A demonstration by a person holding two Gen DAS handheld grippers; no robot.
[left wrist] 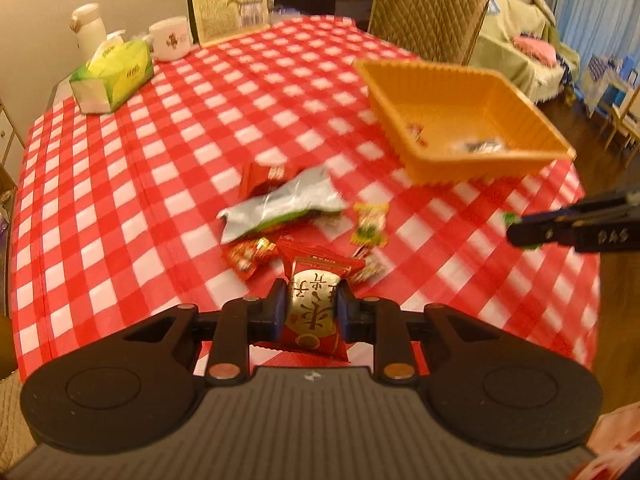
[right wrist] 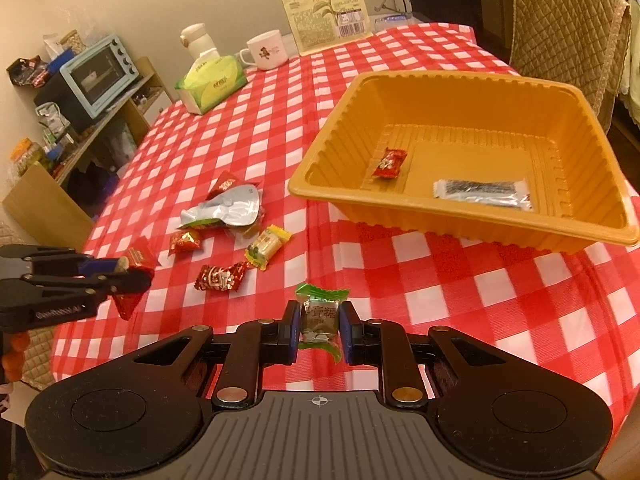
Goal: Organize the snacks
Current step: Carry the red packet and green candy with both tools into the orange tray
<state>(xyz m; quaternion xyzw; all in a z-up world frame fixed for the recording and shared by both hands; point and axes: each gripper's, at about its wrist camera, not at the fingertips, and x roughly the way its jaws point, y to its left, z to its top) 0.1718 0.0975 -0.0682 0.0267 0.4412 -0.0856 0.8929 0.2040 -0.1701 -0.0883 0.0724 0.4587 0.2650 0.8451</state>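
Note:
My left gripper (left wrist: 311, 305) is shut on a red and gold snack packet (left wrist: 314, 312), held above the checked tablecloth; it also shows in the right wrist view (right wrist: 136, 270). My right gripper (right wrist: 319, 322) is shut on a green-wrapped candy (right wrist: 320, 314). An orange plastic tray (right wrist: 320, 184) sits ahead to the right and holds a small red candy (right wrist: 389, 163) and a silver bar packet (right wrist: 484, 193). Loose snacks lie on the cloth: a silver pouch (right wrist: 224, 210), red candies (right wrist: 219, 277) and a yellow-green candy (right wrist: 266, 246).
A tissue box (right wrist: 212, 84), a white mug (right wrist: 266, 50), a white bottle (right wrist: 198, 40) and a sunflower seed bag (right wrist: 324, 4) stand at the table's far end. A quilted chair (right wrist: 568, 32) is behind the tray. A shelf with a blue toaster oven (right wrist: 98, 74) is left.

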